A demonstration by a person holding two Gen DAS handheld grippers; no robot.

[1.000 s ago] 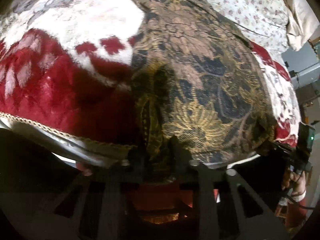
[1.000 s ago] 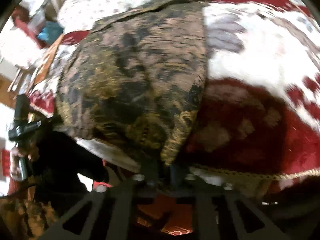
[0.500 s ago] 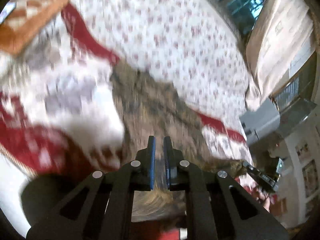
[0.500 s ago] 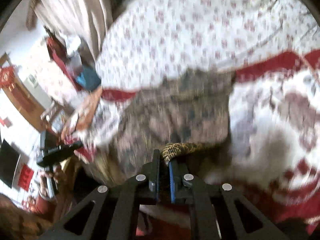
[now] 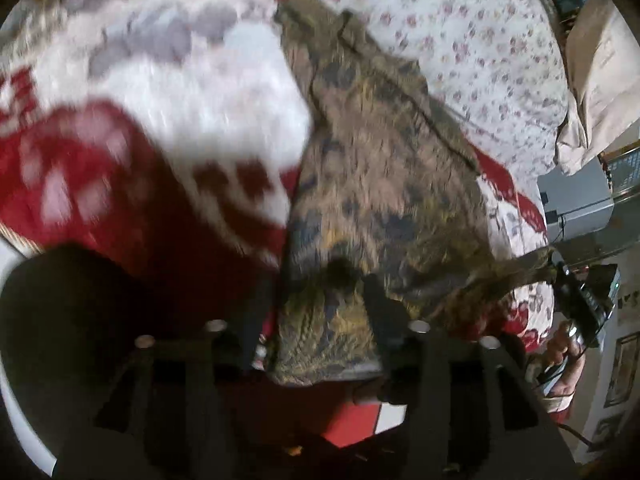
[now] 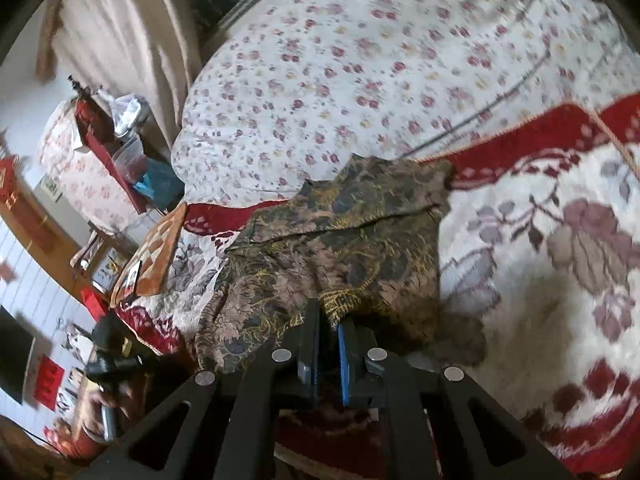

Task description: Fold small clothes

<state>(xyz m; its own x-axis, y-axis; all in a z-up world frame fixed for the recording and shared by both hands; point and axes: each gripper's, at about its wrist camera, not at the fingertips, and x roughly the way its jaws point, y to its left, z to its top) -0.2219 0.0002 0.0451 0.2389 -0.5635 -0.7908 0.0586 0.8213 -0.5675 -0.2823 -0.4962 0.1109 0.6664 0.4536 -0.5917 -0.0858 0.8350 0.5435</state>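
A small brown garment with gold and dark floral pattern (image 5: 384,168) lies on a red and white blanket (image 5: 120,184). In the left wrist view my left gripper (image 5: 320,296) stands open, its fingers wide apart with the garment's near corner draped between them. In the right wrist view my right gripper (image 6: 329,320) is shut on the garment's (image 6: 344,240) gold-patterned near edge and holds it lifted and folded toward the far end. The right gripper (image 5: 576,292) also shows at the right edge of the left wrist view, holding the cloth.
The blanket (image 6: 560,264) lies over a floral bedsheet (image 6: 360,60). A beige curtain (image 6: 120,40) hangs at the back. A checkered orange cushion (image 6: 156,256) lies at the bed's left edge. A cluttered side table (image 6: 100,128) stands beyond it.
Both grippers lifted the near edge and carried it away from the bed's edge. The left gripper has since opened and come back low over the cloth. The right one stays shut on the cloth.
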